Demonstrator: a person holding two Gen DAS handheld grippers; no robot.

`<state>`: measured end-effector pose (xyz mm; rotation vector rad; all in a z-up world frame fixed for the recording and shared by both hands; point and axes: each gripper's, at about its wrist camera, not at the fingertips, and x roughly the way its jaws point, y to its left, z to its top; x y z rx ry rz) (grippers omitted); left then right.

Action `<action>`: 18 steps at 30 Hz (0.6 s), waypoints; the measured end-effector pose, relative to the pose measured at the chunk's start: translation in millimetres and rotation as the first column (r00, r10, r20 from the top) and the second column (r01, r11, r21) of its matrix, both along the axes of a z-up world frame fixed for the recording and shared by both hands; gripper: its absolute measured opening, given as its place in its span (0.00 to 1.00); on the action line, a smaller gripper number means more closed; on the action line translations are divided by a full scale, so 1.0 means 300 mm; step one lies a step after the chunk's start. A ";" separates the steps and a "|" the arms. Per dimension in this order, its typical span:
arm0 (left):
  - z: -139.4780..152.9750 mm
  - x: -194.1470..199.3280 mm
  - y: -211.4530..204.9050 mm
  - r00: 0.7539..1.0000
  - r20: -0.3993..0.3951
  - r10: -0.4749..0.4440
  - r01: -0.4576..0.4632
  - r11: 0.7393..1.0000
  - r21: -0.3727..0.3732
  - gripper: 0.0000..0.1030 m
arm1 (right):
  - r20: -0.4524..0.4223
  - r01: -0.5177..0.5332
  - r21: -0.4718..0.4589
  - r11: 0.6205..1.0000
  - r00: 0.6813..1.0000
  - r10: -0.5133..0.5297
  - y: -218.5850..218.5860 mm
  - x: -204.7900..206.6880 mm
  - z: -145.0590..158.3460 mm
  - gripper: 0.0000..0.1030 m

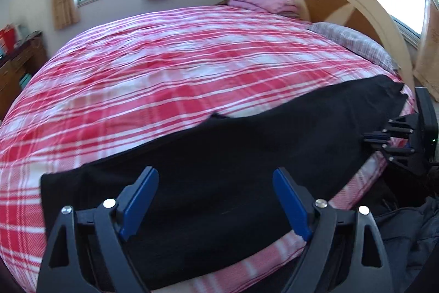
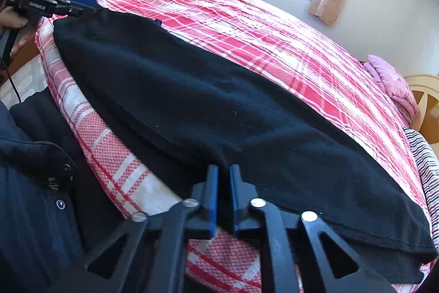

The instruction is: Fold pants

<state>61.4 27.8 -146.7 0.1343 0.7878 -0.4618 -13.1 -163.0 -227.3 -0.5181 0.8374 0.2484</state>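
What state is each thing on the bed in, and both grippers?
Pants: black, laid flat lengthwise along the bed's near edge.
Left gripper: open, above the pants, gripping nothing.
Right gripper: shut at the pants' near edge; whether cloth is pinched is unclear.
Bedspread: spread, slightly wrinkled.
Pink blanket: folded by the headboard.

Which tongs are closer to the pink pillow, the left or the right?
Right. The right tongs sit at the end of the black pants nearest the pink pillow and headboard. The left tongs are at the pants' far end, toward the dresser.
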 end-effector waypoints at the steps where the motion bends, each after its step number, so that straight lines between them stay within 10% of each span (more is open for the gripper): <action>1: 0.004 -0.003 -0.029 1.000 0.000 -0.027 0.027 1.000 -0.005 0.86 | -0.006 0.000 0.000 1.000 1.000 0.000 -0.001 -0.006 0.003 0.04; 15: -0.015 -0.024 -0.590 0.900 0.004 -0.436 0.433 0.893 0.123 0.85 | -0.023 0.257 0.278 0.926 0.965 -0.261 -0.380 -0.129 0.188 0.08; 18: -0.039 -0.031 -0.676 0.878 -0.011 -0.478 0.475 0.868 0.143 0.82 | -0.021 0.351 0.367 0.862 0.929 -0.369 -0.508 -0.171 0.216 0.50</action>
